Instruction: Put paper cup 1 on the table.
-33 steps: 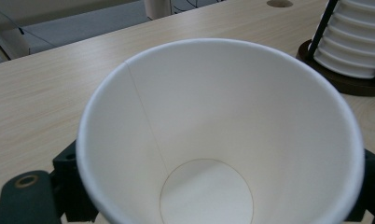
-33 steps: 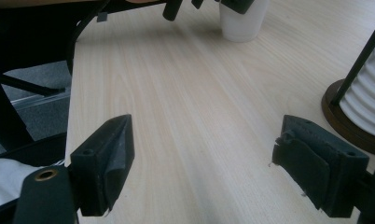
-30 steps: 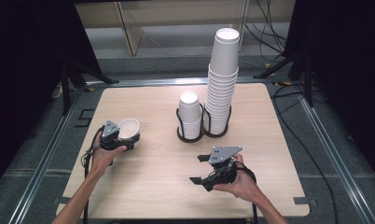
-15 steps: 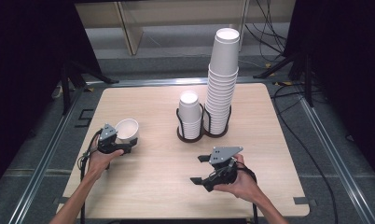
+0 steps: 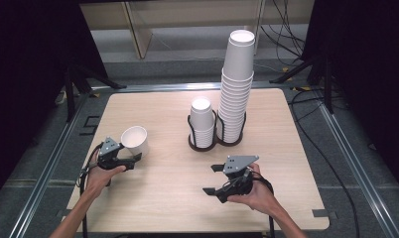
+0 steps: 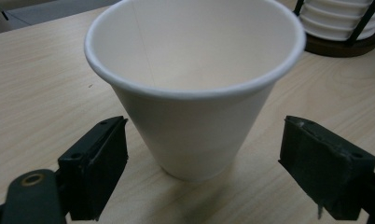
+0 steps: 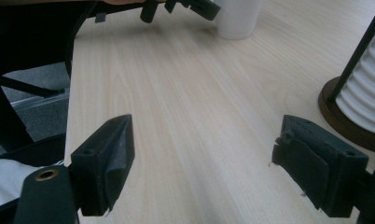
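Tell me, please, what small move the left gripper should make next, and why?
Probably draw the left gripper straight back. The cup stands upright on the table between its open jaws, with a gap on each side, so it looks set down and free; a straight retreat should not tip it.

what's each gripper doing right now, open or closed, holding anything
left gripper: open, jaws either side of the paper cup, not touching it.
right gripper: open, holding nothing, over bare table.
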A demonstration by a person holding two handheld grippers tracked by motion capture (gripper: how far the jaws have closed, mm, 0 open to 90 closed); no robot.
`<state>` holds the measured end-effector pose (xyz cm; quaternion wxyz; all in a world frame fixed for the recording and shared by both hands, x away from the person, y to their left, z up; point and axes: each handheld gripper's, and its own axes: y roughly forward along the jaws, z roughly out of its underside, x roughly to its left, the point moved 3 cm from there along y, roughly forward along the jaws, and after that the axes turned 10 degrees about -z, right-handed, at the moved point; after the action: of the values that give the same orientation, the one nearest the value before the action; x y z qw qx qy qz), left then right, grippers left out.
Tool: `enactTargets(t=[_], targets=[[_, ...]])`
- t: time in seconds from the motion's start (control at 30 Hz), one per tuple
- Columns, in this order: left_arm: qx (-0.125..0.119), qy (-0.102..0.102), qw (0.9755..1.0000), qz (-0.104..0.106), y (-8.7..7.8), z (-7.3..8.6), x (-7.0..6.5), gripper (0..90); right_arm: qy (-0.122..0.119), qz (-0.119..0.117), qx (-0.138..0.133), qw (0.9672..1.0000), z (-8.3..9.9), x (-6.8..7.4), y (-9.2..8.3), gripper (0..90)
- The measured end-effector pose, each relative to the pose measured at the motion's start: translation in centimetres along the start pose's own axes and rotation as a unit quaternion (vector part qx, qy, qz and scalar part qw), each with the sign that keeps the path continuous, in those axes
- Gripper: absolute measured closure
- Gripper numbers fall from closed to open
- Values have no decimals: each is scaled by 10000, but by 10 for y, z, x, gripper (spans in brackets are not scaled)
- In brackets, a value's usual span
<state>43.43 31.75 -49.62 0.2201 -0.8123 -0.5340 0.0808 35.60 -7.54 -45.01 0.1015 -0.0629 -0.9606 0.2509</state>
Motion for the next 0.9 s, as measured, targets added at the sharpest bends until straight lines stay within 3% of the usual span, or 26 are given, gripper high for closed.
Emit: enactTargets(t=[0.13,0.37,0.5,0.63,0.8,0.9], targets=[[-34,-133,9999,-28,-12,-3,-4,148,-6,31,-7,10000,0,-1,-1,198],[-183,-22,9998,13,-33,-2,-19,148,0,81,-28,10000,-1,-2,-2,198],[-309,-91,9995,-3,-47,-5,-31,148,34,122,-42,9999,-1,-3,-3,198],[-333,-143,9993,14,-60,-6,-41,148,31,275,-97,9996,-2,-6,-8,198],[-343,-170,9992,119,-73,-7,-53,148,295,577,-175,9977,0,-13,-18,201],[-357,-232,9989,183,-80,-7,-60,148,471,836,-253,9951,0,-19,-26,201]])
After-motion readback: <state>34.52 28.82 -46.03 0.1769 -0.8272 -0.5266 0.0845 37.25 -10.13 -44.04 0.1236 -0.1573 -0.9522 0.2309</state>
